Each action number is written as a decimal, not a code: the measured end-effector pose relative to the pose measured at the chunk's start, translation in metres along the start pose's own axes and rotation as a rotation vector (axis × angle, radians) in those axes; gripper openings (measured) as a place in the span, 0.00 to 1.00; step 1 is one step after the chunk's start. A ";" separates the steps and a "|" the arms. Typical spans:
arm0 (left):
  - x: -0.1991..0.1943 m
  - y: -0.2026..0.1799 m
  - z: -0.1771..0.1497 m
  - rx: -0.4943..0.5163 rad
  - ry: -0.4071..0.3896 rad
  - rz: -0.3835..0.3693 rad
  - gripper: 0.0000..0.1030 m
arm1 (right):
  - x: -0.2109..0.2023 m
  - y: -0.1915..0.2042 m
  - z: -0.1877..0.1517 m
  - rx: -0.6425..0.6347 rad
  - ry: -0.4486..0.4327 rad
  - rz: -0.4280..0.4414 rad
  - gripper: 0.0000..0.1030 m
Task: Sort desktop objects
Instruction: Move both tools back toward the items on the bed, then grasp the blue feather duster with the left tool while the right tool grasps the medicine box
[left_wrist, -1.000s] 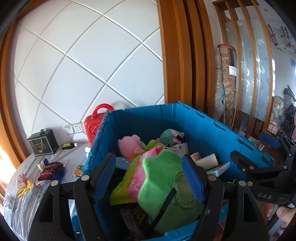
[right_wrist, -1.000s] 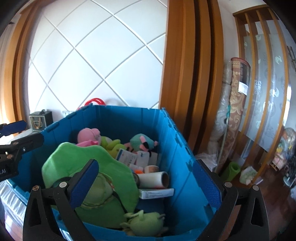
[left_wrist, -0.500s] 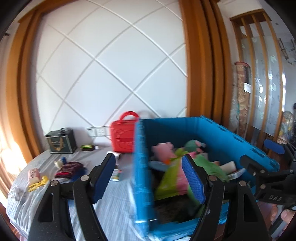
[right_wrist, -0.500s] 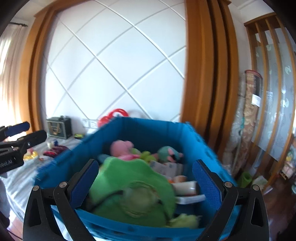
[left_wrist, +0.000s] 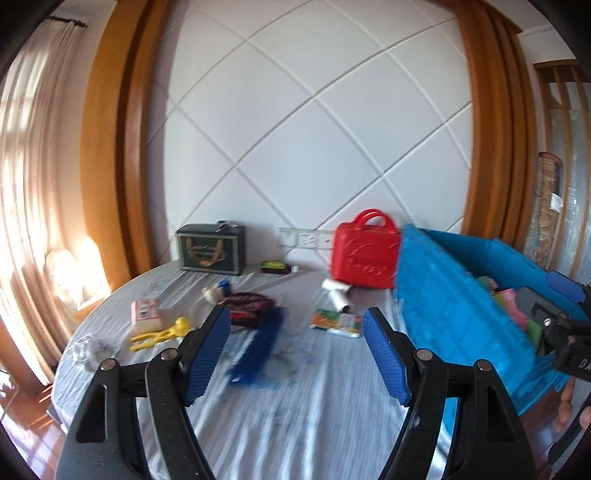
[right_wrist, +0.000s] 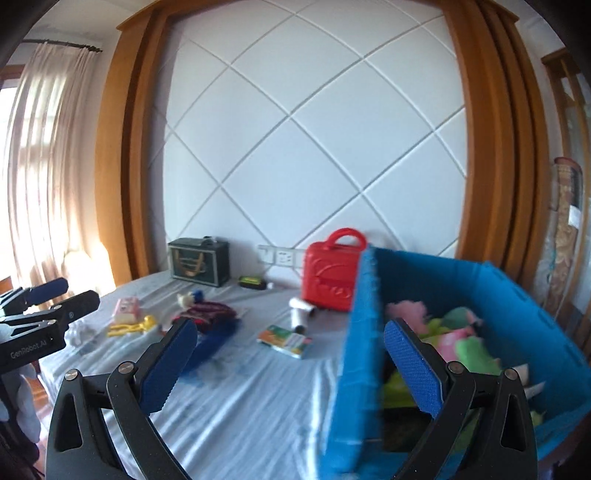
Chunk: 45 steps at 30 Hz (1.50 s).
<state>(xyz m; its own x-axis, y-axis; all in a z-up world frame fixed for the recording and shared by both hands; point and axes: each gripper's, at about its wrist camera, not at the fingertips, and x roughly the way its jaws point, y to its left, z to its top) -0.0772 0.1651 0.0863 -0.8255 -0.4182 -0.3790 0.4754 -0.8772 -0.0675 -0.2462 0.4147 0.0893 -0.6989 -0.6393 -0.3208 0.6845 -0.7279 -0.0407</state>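
Note:
My left gripper (left_wrist: 295, 354) is open and empty above the grey tablecloth (left_wrist: 295, 417). My right gripper (right_wrist: 291, 365) is open and empty, over the left wall of the blue bin (right_wrist: 358, 350). The bin holds pink and green plush toys (right_wrist: 461, 339); it also shows in the left wrist view (left_wrist: 454, 314). On the table lie a blue brush (left_wrist: 258, 343), a dark knit hat (left_wrist: 251, 302), a yellow toy (left_wrist: 159, 334), a pink box (left_wrist: 146, 312), an orange-green booklet (left_wrist: 336, 319) and a white roll (left_wrist: 341, 295).
A red plastic case (left_wrist: 365, 254) stands beside the bin at the wall. A dark box (left_wrist: 210, 249) and a small green item (left_wrist: 273, 266) sit at the back. Crumpled clear wrap (left_wrist: 86, 350) lies near the table's left edge.
Both grippers have swung left, away from above the bin's plush toys toward the table. The loose objects on the tablecloth are now in front of both.

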 end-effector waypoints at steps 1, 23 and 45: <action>0.004 0.017 -0.003 -0.003 0.013 0.012 0.72 | 0.005 0.012 -0.001 0.009 0.011 0.016 1.00; 0.245 0.088 -0.039 -0.055 0.389 0.053 0.72 | 0.297 0.027 -0.080 0.099 0.459 0.088 1.00; 0.527 0.076 -0.108 0.039 0.684 -0.091 0.72 | 0.537 -0.035 -0.167 0.261 0.717 -0.045 1.00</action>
<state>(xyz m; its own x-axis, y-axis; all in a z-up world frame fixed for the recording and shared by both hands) -0.4434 -0.0961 -0.2182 -0.4780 -0.1108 -0.8713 0.3911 -0.9151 -0.0982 -0.6108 0.1383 -0.2394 -0.3577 -0.3550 -0.8637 0.5249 -0.8414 0.1284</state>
